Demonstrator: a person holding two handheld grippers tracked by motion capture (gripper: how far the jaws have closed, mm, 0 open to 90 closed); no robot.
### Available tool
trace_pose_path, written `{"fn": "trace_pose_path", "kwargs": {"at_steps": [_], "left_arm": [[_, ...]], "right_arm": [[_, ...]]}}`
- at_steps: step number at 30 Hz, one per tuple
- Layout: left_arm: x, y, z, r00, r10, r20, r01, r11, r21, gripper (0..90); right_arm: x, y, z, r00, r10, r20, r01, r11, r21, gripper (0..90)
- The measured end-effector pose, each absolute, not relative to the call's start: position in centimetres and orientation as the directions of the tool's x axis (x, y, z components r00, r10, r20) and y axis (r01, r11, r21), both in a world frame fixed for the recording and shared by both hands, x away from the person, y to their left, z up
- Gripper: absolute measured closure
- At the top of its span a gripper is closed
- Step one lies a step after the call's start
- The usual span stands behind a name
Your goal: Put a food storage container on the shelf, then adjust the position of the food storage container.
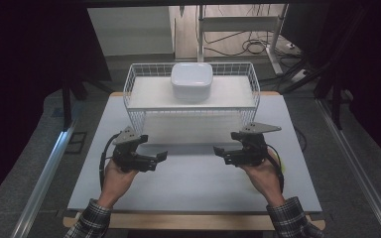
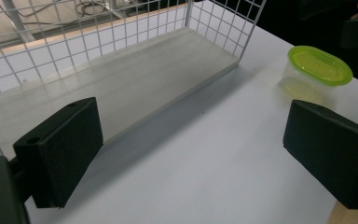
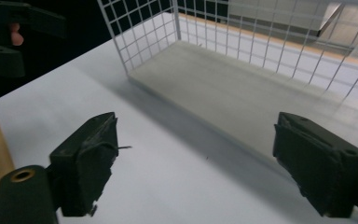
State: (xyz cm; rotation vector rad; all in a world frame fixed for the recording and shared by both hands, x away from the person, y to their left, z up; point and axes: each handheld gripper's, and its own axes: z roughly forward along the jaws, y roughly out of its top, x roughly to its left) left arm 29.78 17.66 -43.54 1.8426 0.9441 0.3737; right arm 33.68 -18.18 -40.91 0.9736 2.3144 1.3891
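White table (image 1: 193,173): both hands low, facing inward, jaws open, prob. empty.

No readable text, labels or numbers anywhere.

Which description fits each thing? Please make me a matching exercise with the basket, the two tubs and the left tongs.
1 wire basket
2 square tub
3 oval tub
4 left tongs

a green lid
b open, nothing between them
c white mesh walls
d all white, rounded corners

Pairs: 1-c, 2-d, 3-a, 4-b
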Motion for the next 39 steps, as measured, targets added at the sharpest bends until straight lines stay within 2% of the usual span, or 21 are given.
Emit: {"fn": "trace_pose_path", "kwargs": {"at_steps": [4, 13, 16, 20, 26, 33, 35, 39], "left_arm": [[28.8, 18.0, -44.8, 0.650, 0.746, -0.144, 0.418, -0.193, 0.888, 2.9], [25.8, 17.2, -47.3, 0.667, 0.745, -0.024, 0.369, -0.303, 0.879, 2.3], [25.0, 17.2, -48.7, 0.661, 0.750, -0.030, 0.383, -0.303, 0.873, 2.8], [24.2, 17.3, -50.4, 0.650, 0.755, -0.089, 0.418, -0.257, 0.871, 3.7], [23.6, 17.1, -50.5, 0.655, 0.755, -0.040, 0.400, -0.302, 0.865, 3.7], [23.5, 17.8, -51.2, 0.641, 0.767, -0.017, 0.426, -0.337, 0.840, 4.2], [23.5, 18.0, -51.3, 0.636, 0.771, -0.011, 0.434, -0.346, 0.832, 4.4], [23.4, 18.3, -51.4, 0.632, 0.775, -0.006, 0.441, -0.354, 0.825, 4.7]], "right_arm": [[32.7, -18.5, -41.8, -0.739, 0.666, 0.106, 0.412, 0.321, 0.853, 10.1], [30.3, -19.3, -44.1, -0.754, 0.650, 0.092, 0.404, 0.348, 0.846, 8.6], [29.5, -19.6, -44.9, -0.756, 0.650, 0.078, 0.394, 0.357, 0.847, 8.6], [28.7, -19.8, -46.2, -0.751, 0.653, 0.098, 0.424, 0.363, 0.830, 8.5], [28.7, -19.9, -47.1, -0.740, 0.669, 0.062, 0.429, 0.399, 0.811, 6.3], [28.8, -19.9, -47.3, -0.735, 0.677, 0.041, 0.434, 0.423, 0.795, 2.7], [28.7, -20.1, -47.2, -0.727, 0.686, 0.033, 0.436, 0.424, 0.794, 5.6], [28.8, -21.1, -46.8, -0.692, 0.722, 0.012, 0.442, 0.412, 0.797, 21.4]]}}
